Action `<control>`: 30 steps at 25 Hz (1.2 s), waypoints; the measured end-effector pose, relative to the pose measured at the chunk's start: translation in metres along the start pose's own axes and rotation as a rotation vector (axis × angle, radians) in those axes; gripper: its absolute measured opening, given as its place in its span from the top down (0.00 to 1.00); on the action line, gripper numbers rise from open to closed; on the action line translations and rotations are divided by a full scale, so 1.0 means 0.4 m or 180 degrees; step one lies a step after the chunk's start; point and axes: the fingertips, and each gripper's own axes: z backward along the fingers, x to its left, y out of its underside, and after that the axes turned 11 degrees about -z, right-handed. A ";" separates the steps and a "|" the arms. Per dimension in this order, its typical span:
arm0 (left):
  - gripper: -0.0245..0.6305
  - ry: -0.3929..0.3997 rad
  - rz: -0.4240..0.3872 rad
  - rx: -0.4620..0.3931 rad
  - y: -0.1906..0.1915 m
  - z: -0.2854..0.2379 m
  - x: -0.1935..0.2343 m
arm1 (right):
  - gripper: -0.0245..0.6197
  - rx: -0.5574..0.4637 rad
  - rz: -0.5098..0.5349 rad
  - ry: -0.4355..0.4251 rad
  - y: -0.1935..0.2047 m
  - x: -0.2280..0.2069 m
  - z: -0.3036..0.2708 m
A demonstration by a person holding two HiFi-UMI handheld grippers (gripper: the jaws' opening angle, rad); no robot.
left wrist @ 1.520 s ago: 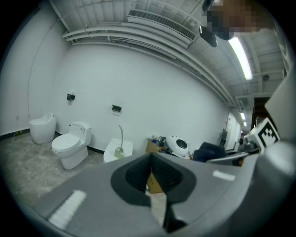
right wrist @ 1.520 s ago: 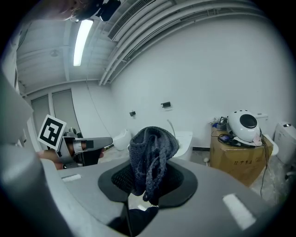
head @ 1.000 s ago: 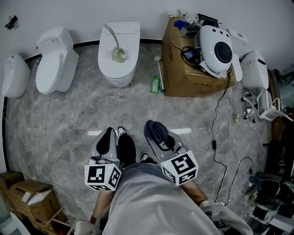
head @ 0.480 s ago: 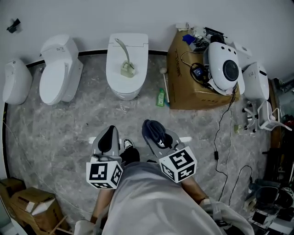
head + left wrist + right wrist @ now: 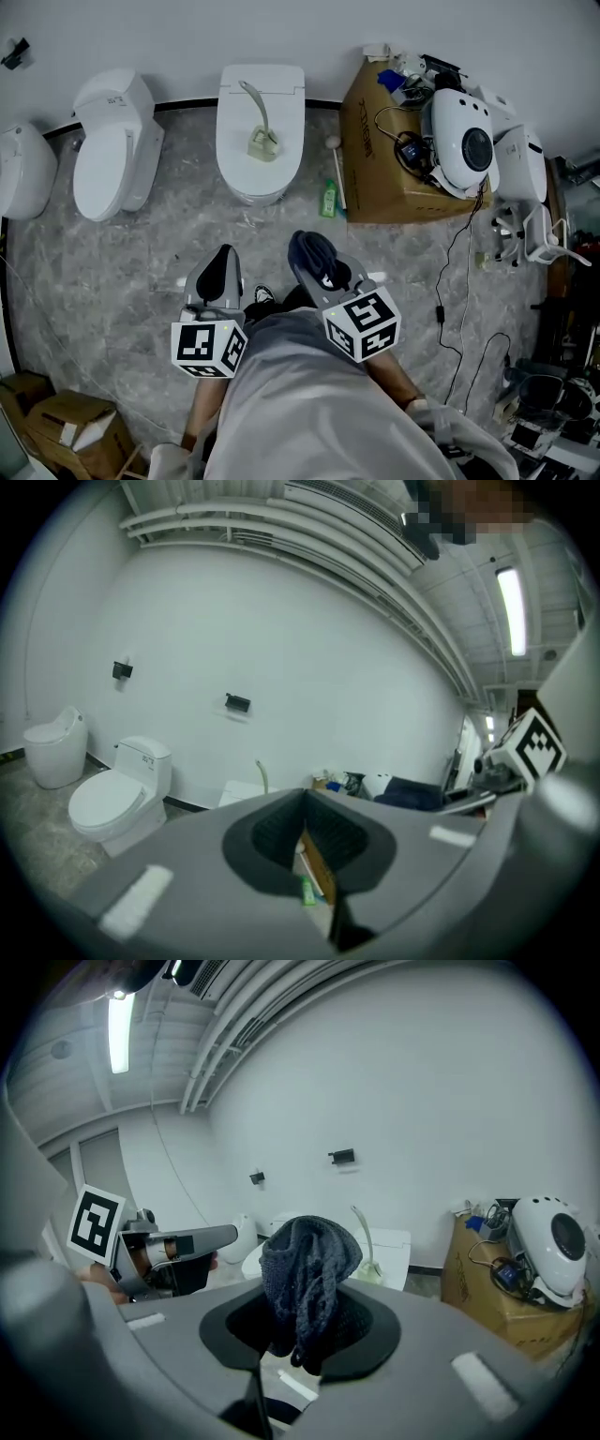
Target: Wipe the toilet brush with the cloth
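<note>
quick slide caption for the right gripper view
Right gripper clamps a dark cloth, toilet brush ahead on the toilet.

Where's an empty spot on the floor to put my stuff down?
Bare marble floor spreads in front of the toilets, left of the left tool. The right side is crowded: cardboard box, cables, white machines.

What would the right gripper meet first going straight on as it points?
The right gripper, holding the cloth, would probably meet the middle toilet, under the brush, first; depth is unclear.
</note>
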 end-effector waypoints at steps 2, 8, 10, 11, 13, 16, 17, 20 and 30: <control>0.96 0.0050 0.0015 -0.0014 -0.004 -0.022 0.004 | 0.82 0.0003 0.0012 0.0021 -0.012 -0.007 -0.020; 0.96 0.0041 -0.0012 -0.0005 -0.023 -0.080 0.014 | 0.82 -0.0042 -0.0038 -0.0012 -0.062 -0.044 -0.064; 0.96 0.0013 -0.0005 -0.0027 -0.031 -0.105 0.023 | 0.82 -0.0090 -0.0070 0.0005 -0.084 -0.074 -0.084; 0.96 0.0001 0.0010 -0.0061 -0.036 -0.117 0.029 | 0.82 -0.0102 -0.0086 0.0018 -0.094 -0.091 -0.097; 0.96 -0.0025 0.0045 -0.0151 -0.052 -0.144 0.042 | 0.82 -0.0104 -0.0121 -0.0005 -0.117 -0.124 -0.121; 0.96 -0.0053 0.0057 -0.0209 -0.076 -0.209 0.066 | 0.81 -0.0121 -0.0065 -0.0106 -0.168 -0.173 -0.165; 0.96 -0.0064 0.0052 -0.0198 -0.081 -0.236 0.074 | 0.80 -0.0130 -0.0012 -0.0104 -0.185 -0.192 -0.179; 0.96 -0.0105 0.0099 -0.0133 -0.092 -0.325 0.098 | 0.80 -0.0127 0.0062 -0.0076 -0.237 -0.260 -0.226; 0.96 -0.0068 0.0182 0.0065 -0.148 -0.630 0.148 | 0.80 -0.0199 -0.0224 -0.0205 -0.445 -0.476 -0.376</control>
